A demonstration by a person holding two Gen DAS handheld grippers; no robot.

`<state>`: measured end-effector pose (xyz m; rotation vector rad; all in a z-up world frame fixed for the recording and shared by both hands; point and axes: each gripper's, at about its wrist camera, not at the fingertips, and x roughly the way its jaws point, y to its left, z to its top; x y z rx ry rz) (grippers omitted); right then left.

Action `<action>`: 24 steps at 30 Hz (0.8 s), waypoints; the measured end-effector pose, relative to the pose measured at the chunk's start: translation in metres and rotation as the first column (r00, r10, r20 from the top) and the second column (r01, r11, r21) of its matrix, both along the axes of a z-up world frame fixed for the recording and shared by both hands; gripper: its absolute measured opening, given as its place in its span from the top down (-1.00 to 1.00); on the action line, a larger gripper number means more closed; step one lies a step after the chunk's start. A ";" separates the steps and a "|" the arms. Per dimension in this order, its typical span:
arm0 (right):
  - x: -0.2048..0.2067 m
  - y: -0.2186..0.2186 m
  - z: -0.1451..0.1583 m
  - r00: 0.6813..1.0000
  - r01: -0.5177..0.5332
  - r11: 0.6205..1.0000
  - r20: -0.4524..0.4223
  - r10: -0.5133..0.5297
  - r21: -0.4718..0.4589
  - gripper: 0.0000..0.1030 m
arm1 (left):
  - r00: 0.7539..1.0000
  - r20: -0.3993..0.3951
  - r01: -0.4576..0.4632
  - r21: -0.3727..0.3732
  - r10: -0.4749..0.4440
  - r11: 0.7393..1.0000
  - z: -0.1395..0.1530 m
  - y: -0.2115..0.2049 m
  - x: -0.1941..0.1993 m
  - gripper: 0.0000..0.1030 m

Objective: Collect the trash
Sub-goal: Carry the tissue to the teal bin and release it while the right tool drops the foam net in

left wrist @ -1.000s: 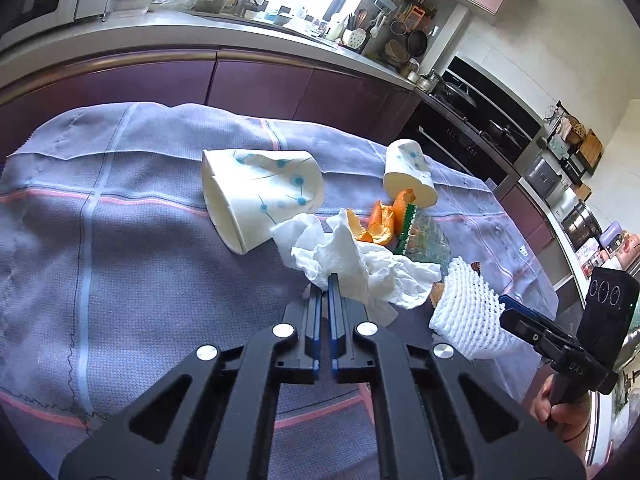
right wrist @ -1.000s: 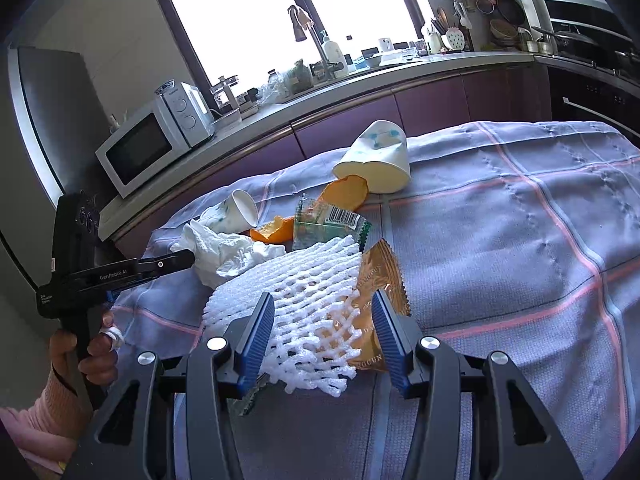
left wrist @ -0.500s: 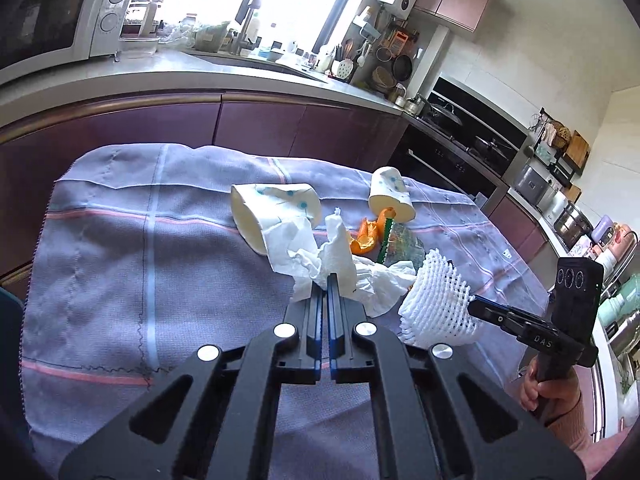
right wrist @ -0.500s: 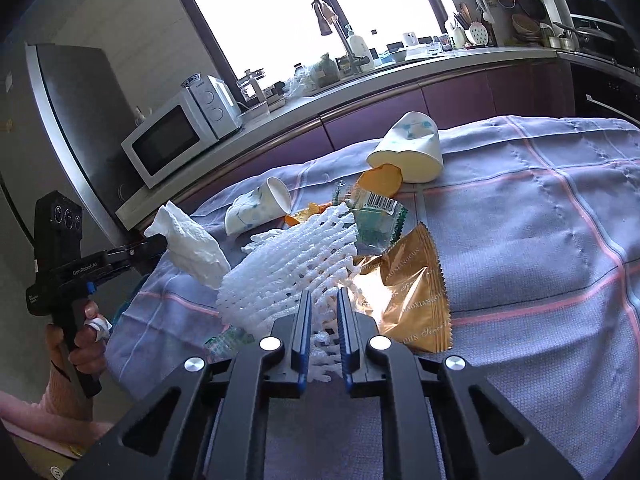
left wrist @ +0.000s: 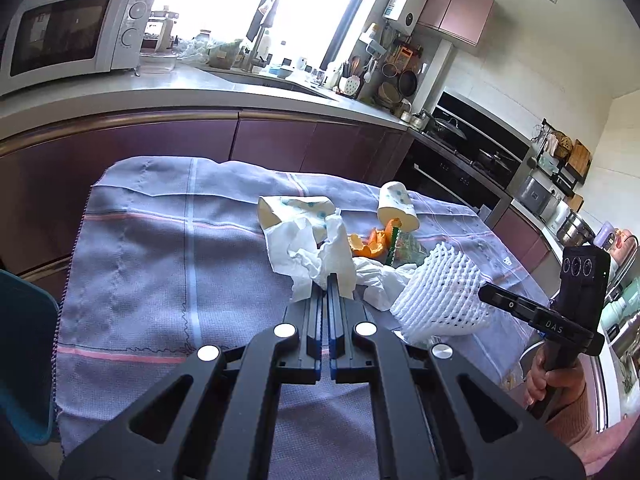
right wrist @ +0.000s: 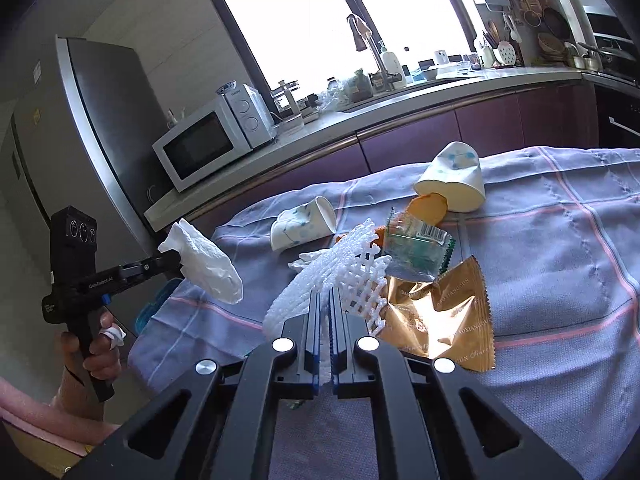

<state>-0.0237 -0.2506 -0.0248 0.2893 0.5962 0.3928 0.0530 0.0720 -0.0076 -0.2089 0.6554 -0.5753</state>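
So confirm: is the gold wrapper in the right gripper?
No, the right gripper is shut on the white foam net; the gold wrapper lies on the cloth.

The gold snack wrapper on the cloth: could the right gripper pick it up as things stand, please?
Probably not yet: the right gripper is shut on the white foam net, so its jaws are occupied, though the gold wrapper lies uncovered beside it.

Teal container (left wrist: 24,360) cut off at left edge, wrapper print (right wrist: 440,320) unreadable

"DAS" in white on the right gripper (left wrist: 484,293); "GenRobot.AI" on the left gripper (right wrist: 179,260); gold wrapper (right wrist: 440,314) bears small lettering too fine to read; green packet (right wrist: 418,250) carries a barcode.
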 end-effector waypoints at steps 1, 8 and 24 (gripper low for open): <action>0.000 0.002 0.003 1.000 -0.007 1.000 0.007 0.007 0.003 0.94 | 1.000 0.005 -0.002 -0.001 0.002 1.000 0.002 0.003 -0.002 0.95; 0.001 0.022 0.021 0.996 -0.062 0.998 0.058 0.063 -0.004 0.94 | 0.999 0.038 -0.030 -0.002 0.030 1.000 0.015 0.026 -0.017 0.95; 0.026 0.108 0.041 0.955 -0.280 0.960 0.101 0.279 -0.004 0.94 | 0.982 0.082 -0.173 0.009 0.172 0.985 0.035 0.095 -0.056 0.95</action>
